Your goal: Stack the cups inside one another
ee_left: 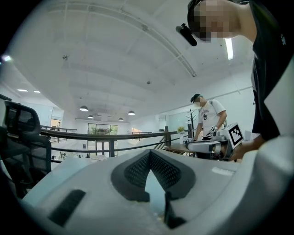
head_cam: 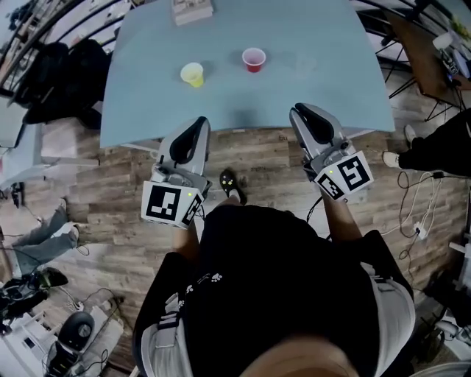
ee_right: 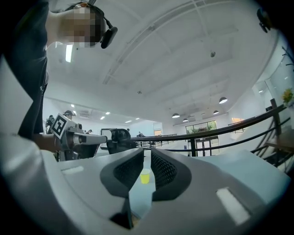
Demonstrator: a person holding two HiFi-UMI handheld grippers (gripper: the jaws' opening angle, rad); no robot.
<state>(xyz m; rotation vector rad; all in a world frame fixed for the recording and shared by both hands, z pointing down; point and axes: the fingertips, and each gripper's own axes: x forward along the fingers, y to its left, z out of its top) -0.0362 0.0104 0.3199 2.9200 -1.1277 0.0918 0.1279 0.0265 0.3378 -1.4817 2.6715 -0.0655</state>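
On worktop point(head_cam: 324, 81): yellow cup point(head_cam: 192, 74) & red cup point(head_cam: 254, 59), apart. L fingers point(ee_left: 137, 169) together, empty; R fingers point(ee_right: 125, 170) narrowly apart, nothing btw.

Blue-grey table point(head_cam: 316, 88) bearing yellow cup point(head_cam: 193, 74), red cup point(head_cam: 254, 59), pale box point(head_cam: 193, 9) at far edge

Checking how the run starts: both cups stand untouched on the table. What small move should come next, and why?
Probably open the right hand-held gripper wider: its jaws stand only narrowly apart, too close for the yellow cup that shows between them, farther along the table.
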